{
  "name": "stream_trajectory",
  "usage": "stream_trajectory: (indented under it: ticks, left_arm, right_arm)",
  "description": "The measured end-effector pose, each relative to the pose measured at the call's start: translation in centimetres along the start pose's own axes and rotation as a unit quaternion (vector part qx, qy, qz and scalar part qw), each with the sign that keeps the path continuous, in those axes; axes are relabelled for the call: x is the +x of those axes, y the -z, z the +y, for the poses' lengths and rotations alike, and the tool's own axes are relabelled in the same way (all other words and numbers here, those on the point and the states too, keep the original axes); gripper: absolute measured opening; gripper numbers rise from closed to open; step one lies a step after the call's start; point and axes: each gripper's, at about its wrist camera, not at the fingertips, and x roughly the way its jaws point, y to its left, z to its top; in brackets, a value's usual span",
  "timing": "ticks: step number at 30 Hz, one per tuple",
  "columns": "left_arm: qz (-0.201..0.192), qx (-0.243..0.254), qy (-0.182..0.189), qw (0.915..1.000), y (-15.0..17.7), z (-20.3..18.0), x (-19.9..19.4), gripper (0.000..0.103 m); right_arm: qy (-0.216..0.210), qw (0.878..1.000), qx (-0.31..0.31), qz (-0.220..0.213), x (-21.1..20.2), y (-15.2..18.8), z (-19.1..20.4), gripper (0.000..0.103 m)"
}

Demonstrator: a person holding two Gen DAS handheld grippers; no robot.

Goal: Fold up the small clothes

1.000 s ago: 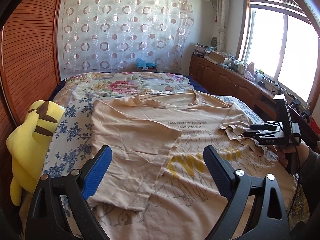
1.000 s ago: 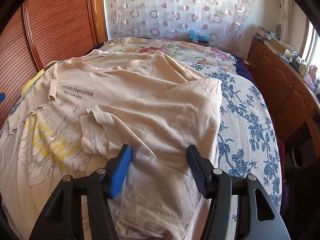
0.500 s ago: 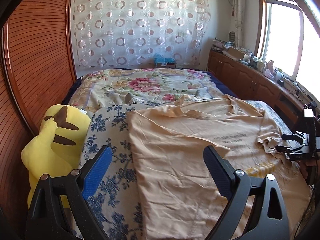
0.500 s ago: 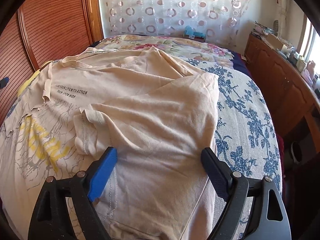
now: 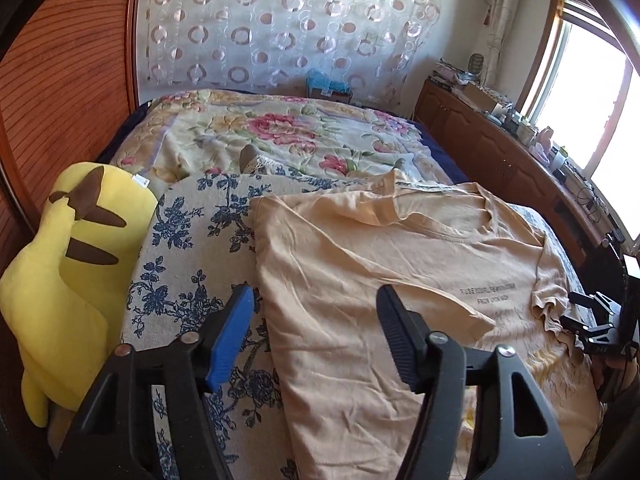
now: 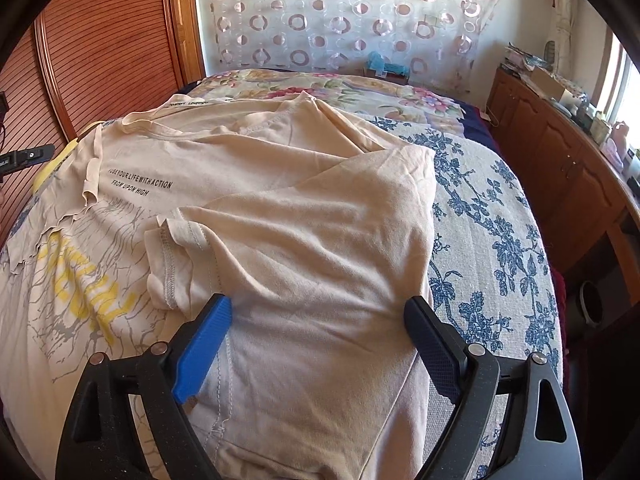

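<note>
Both side flaps of the beige t-shirt [image 6: 304, 240] are lying folded inward on the bed [image 6: 492, 216]; my left tongs [image 5: 314, 332] & right tongs [image 6: 318, 340] are hovering spread, holding nothing. Crosswise folds probably remaining.

Soft, matt beige cotton-like T-shirt [image 6: 304, 240], lightly creased, with stitched hems. Woven blue-floral bed cover [image 5: 192, 264], slightly coarse. Plush yellow toy [image 5: 68, 280], fuzzy. Ribbed, semi-gloss wooden wardrobe [image 5: 60, 92]. Matt black plastic right gripper [image 6: 318, 344], textured finger pads [image 6: 202, 356].
</note>
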Motion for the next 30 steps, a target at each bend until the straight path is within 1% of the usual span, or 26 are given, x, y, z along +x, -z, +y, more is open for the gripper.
stream_trajectory:
  ticks: [3,6,11,14,15,16,18,19,20,24,27,30]
  left_arm:
    - [0.010,-0.004,-0.007,0.9999,-0.4,0.6,1.2,0.061]
    - [0.023,-0.014,-0.017,0.9995,-0.7,1.4,2.5,0.061]
    - [0.033,-0.017,-0.019,0.9991,-0.9,1.9,3.5,0.060]
    - [0.037,-0.016,-0.021,0.9990,-0.9,2.0,4.0,0.050]
    - [0.033,-0.013,-0.023,0.9991,-0.9,1.9,4.0,0.036]
    - [0.036,-0.012,-0.017,0.9991,-0.9,1.8,4.0,0.033]
    - [0.042,-0.013,-0.009,0.9990,-0.7,1.7,3.9,0.016]
    - [0.045,-0.011,-0.007,0.9989,-0.6,1.5,3.7,0.014]
    - [0.043,-0.007,-0.007,0.9990,-0.6,1.3,3.5,0.009]
    - [0.021,0.001,-0.001,0.9998,-0.8,0.4,1.8,0.007]
    - [0.013,0.014,0.007,0.9998,-1.1,-0.5,0.9,0.006]
    - [0.009,0.033,0.009,0.9994,-1.1,-1.6,0.4,0.006]
  right_arm:
    - [0.000,1.000,0.000,0.000,0.0,0.0,0.0,0.089]
    - [0.001,1.000,-0.001,0.000,0.0,0.0,0.0,0.089]
    - [0.000,1.000,-0.001,0.000,0.0,0.0,0.0,0.089]
    - [0.001,1.000,-0.001,0.000,0.0,0.0,0.0,0.089]
    - [0.001,1.000,-0.001,0.000,0.0,0.0,0.0,0.089]
    - [0.001,1.000,-0.001,0.000,0.0,0.0,0.0,0.089]
    - [0.001,1.000,-0.001,0.000,-0.1,0.0,0.0,0.089]
    - [0.001,1.000,-0.002,0.000,-0.1,0.0,0.0,0.089]
    - [0.001,1.000,-0.002,0.000,-0.1,0.0,0.0,0.089]
    - [0.000,1.000,0.000,0.001,-0.1,0.0,-0.1,0.089]
    - [-0.005,1.000,-0.001,-0.003,-0.4,-0.1,-0.3,0.089]
    - [-0.005,0.999,0.005,-0.037,-2.0,-0.9,-1.2,0.089]
